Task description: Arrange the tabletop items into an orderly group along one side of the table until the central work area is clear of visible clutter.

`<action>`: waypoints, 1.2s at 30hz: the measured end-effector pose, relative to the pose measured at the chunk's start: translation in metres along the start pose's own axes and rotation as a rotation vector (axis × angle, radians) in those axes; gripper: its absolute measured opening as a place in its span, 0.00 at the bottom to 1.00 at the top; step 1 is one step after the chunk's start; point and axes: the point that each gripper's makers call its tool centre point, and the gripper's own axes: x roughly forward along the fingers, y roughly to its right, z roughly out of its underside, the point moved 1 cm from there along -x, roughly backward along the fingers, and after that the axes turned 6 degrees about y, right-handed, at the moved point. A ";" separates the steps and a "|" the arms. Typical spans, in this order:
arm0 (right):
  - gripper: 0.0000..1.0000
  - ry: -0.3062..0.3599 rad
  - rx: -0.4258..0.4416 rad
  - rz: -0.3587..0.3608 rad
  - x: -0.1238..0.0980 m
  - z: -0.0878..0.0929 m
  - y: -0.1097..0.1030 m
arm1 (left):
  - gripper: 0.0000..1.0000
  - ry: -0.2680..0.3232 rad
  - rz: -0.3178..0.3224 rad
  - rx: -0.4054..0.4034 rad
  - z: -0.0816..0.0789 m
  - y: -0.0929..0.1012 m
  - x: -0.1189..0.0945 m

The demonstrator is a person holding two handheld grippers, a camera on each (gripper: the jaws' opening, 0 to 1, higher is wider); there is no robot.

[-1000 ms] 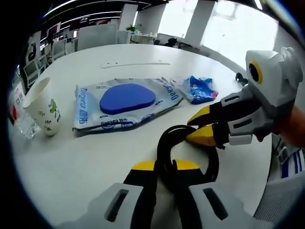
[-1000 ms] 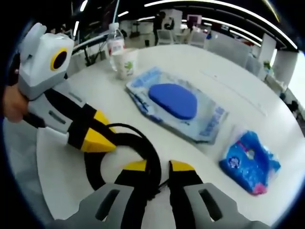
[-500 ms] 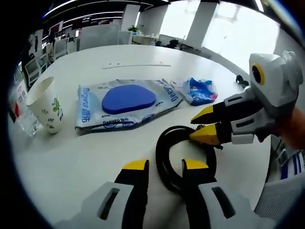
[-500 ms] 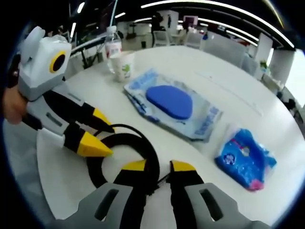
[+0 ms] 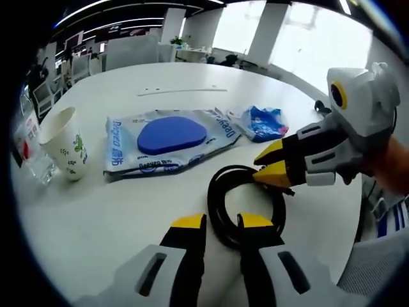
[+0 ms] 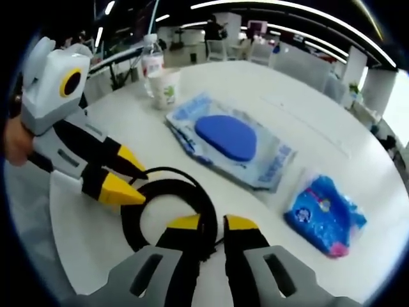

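Observation:
A coiled black cable (image 5: 215, 203) lies on the white table (image 5: 96, 217) near its edge. My left gripper (image 5: 222, 222) is shut on the near side of the coil. From the right, my right gripper (image 5: 267, 164) pinches the coil's far side. In the right gripper view the cable (image 6: 171, 185) runs between my right gripper (image 6: 212, 222), which is shut on it, and the left gripper (image 6: 131, 178) closing on it from the left. A wet-wipes pack (image 5: 171, 135) with a blue lid lies flat beyond the coil, with a small blue packet (image 5: 263, 121) beside it.
A paper cup (image 5: 67, 144) and a clear water bottle (image 5: 25, 150) stand at the table's left edge; they appear as the cup (image 6: 165, 86) and bottle (image 6: 152, 61) at the far side of the right gripper view. The wipes pack (image 6: 227, 137) and blue packet (image 6: 324, 214) lie mid-table. Office desks and chairs stand beyond.
My left gripper's jaws opened off the cable half a second ago and have closed on it again. The right gripper has kept its hold on the coil.

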 end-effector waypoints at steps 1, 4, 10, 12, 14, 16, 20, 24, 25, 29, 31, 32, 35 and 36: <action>0.09 0.004 0.001 0.001 -0.001 -0.001 0.000 | 0.19 0.001 -0.001 0.003 -0.001 0.000 -0.001; 0.10 0.014 0.001 -0.007 -0.004 -0.005 -0.003 | 0.20 0.011 -0.008 0.003 -0.003 -0.003 -0.004; 0.17 0.049 0.003 -0.013 -0.010 -0.013 -0.007 | 0.26 0.046 -0.023 -0.016 -0.010 -0.007 -0.013; 0.28 0.062 -0.007 -0.008 -0.012 -0.016 -0.008 | 0.29 0.056 -0.025 -0.012 -0.011 -0.006 -0.015; 0.35 0.080 -0.012 0.006 -0.013 -0.019 -0.006 | 0.30 0.075 -0.037 0.011 -0.016 -0.007 -0.019; 0.39 0.089 -0.008 -0.003 -0.016 -0.022 -0.008 | 0.33 0.095 -0.042 0.012 -0.019 -0.007 -0.022; 0.42 0.086 -0.029 -0.009 -0.020 -0.024 -0.010 | 0.41 0.129 -0.052 0.022 -0.025 -0.005 -0.028; 0.48 0.094 -0.038 -0.006 -0.025 -0.029 -0.009 | 0.47 0.153 -0.042 0.028 -0.029 -0.002 -0.032; 0.49 0.095 -0.042 -0.005 -0.026 -0.030 -0.009 | 0.49 0.154 -0.042 0.027 -0.030 -0.002 -0.033; 0.54 0.107 -0.047 -0.002 -0.031 -0.036 -0.008 | 0.54 0.181 -0.050 0.036 -0.037 0.000 -0.038; 0.56 0.109 -0.051 0.000 -0.034 -0.038 -0.008 | 0.58 0.184 -0.051 0.039 -0.038 0.000 -0.039; 0.56 0.110 -0.052 0.000 -0.034 -0.038 -0.008 | 0.60 0.182 -0.048 0.037 -0.038 0.001 -0.040; 0.60 0.122 -0.059 -0.004 -0.038 -0.042 -0.009 | 0.65 0.196 -0.053 0.050 -0.041 0.001 -0.042; 0.61 0.124 -0.059 -0.005 -0.038 -0.042 -0.009 | 0.67 0.201 -0.055 0.052 -0.043 0.002 -0.045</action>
